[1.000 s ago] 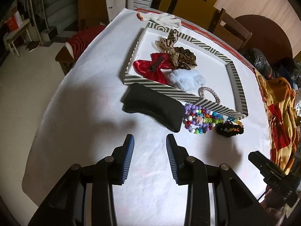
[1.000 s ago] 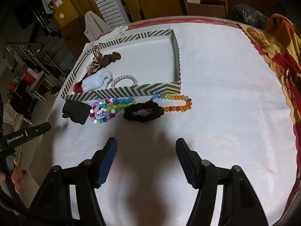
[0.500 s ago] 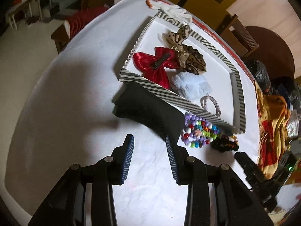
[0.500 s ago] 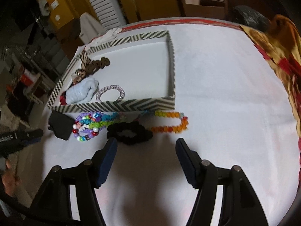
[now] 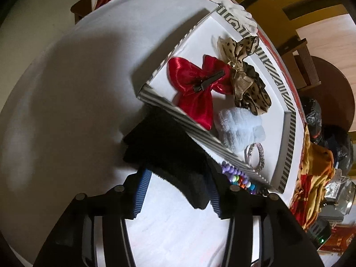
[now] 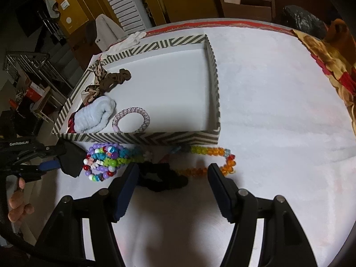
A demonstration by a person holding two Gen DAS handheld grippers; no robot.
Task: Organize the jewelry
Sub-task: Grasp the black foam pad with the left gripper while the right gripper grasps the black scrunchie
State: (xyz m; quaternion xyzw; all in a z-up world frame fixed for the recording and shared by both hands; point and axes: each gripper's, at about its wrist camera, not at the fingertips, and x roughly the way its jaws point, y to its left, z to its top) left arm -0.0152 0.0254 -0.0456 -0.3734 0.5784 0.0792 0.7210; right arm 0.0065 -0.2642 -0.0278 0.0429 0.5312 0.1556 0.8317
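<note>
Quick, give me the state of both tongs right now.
Left tongs: open, fingers on either side of the black pouch, not clamped.
Right tongs: open, empty, over the black scrunchie.

Both views are strongly bent by the fisheye lens, with black corners and the table edge curving away. Light falls from above onto the white tablecloth point(image 6: 278, 111), bright but not glaring — the room behind stays dim. A broad soft shadow point(image 5: 84, 71) darkens the cloth in the left view, which is slightly smeared by motion. The striped tray point(image 6: 138, 138) looks sharper in the right view.
</note>
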